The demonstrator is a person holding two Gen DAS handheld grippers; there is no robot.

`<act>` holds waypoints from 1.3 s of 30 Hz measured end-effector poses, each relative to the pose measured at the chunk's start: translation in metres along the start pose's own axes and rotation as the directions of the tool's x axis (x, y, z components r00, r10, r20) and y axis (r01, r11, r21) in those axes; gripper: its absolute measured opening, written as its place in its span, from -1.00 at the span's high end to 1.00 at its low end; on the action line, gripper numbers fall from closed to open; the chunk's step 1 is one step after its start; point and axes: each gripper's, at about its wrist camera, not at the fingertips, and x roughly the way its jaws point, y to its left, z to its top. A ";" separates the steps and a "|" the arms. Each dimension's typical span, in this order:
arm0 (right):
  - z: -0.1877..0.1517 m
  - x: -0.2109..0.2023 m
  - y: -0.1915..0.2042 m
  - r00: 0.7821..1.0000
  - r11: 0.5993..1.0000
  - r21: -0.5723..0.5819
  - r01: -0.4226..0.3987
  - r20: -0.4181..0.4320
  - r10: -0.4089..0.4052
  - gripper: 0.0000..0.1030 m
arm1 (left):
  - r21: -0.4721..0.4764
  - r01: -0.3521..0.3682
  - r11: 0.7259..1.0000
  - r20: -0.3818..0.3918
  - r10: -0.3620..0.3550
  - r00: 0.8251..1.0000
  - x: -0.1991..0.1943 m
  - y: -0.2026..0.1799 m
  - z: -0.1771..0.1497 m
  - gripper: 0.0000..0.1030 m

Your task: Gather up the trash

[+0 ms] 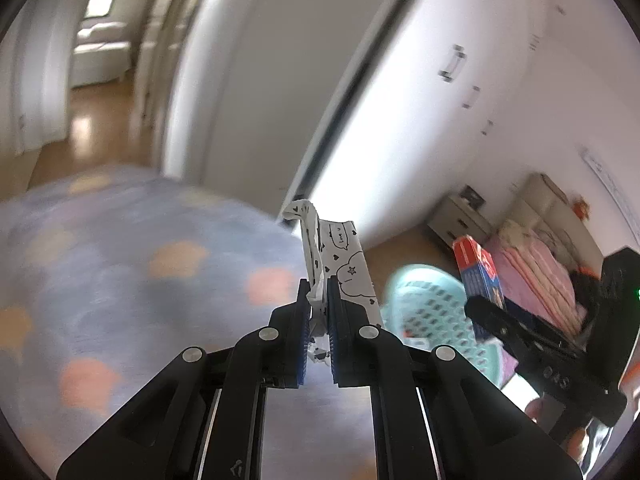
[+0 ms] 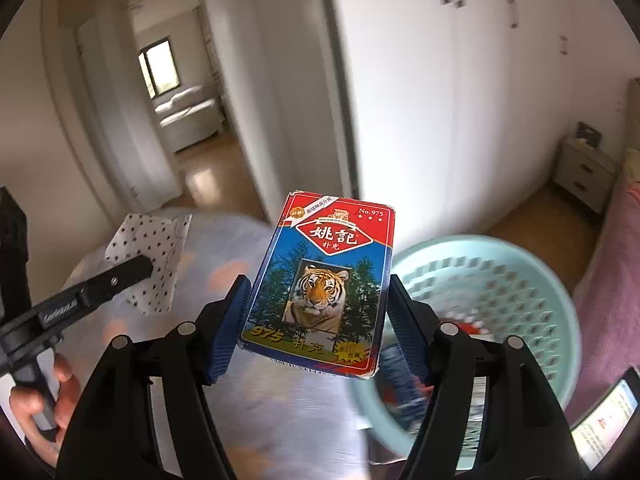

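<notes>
Left hand-held gripper [image 1: 318, 316] pinching a patterned paper scrap [image 1: 340, 256], right hand-held gripper [image 2: 316, 312] clamped on a tiger playing-card box [image 2: 324, 280], both above a blurred pastel rug [image 1: 120, 260], mint laundry basket [image 2: 500, 280] contents hard to make out.

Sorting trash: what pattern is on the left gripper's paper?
White paper with black doodle hearts; clearest in left wrist view.
</notes>
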 end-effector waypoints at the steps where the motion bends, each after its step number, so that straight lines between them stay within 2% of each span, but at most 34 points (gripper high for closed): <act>1: 0.002 -0.004 -0.007 1.000 1.000 0.007 0.016 0.012 -0.016 -0.26 | 0.026 0.019 0.999 0.002 -0.019 1.000 0.002 -0.017 0.001 0.87; 6: 0.007 -0.033 -0.063 0.991 0.991 0.082 0.109 0.063 -0.114 -0.26 | 0.113 0.067 0.991 -0.017 -0.065 0.998 0.016 -0.073 -0.002 0.87; 11: 0.003 -0.043 -0.111 0.981 0.968 0.171 0.183 0.031 -0.191 -0.26 | 0.176 0.097 0.980 -0.078 -0.084 0.993 0.046 -0.117 -0.019 0.87; 17: -0.018 -0.040 -0.146 0.978 0.951 0.226 0.210 -0.037 -0.207 -0.27 | 0.211 0.091 0.973 -0.194 -0.049 0.980 0.100 -0.138 -0.051 0.87; 21: -0.023 -0.035 -0.160 0.978 0.945 0.252 0.210 -0.063 -0.200 -0.27 | 0.248 0.056 0.967 -0.215 -0.001 0.977 0.121 -0.146 -0.057 0.86; 24: -0.023 -0.031 -0.160 0.979 0.944 0.260 0.203 -0.070 -0.191 -0.29 | 0.255 0.059 0.965 -0.217 -0.003 0.976 0.127 -0.152 -0.055 0.80; 25: -0.023 -0.030 -0.159 0.979 0.943 0.263 0.203 -0.067 -0.192 -0.30 | 0.255 0.064 0.965 -0.216 -0.008 0.976 0.126 -0.152 -0.054 0.62; 27: -0.022 -0.027 -0.158 0.982 0.944 0.272 0.187 -0.055 -0.179 -0.40 | 0.253 0.052 0.966 -0.199 -0.001 0.980 0.121 -0.152 -0.053 0.06; 28: -0.022 -0.028 -0.157 0.985 0.945 0.275 0.175 -0.040 -0.170 -0.42 | 0.252 0.046 0.967 -0.185 0.001 0.983 0.115 -0.150 -0.052 -0.01; 31: -0.020 -0.030 -0.155 0.985 0.948 0.268 0.173 -0.018 -0.174 -0.48 | 0.239 0.060 0.969 -0.168 -0.019 0.986 0.102 -0.142 -0.048 -0.10; 33: -0.020 -0.029 -0.154 0.984 0.948 0.268 0.174 -0.025 -0.174 -0.49 | 0.233 0.053 0.971 -0.150 -0.018 0.988 0.097 -0.142 -0.045 -0.24; 39: -0.020 -0.033 -0.142 0.985 0.955 0.244 0.169 -0.017 -0.170 -0.49 | 0.217 0.025 0.976 -0.072 -0.010 0.997 0.064 -0.126 -0.036 -0.38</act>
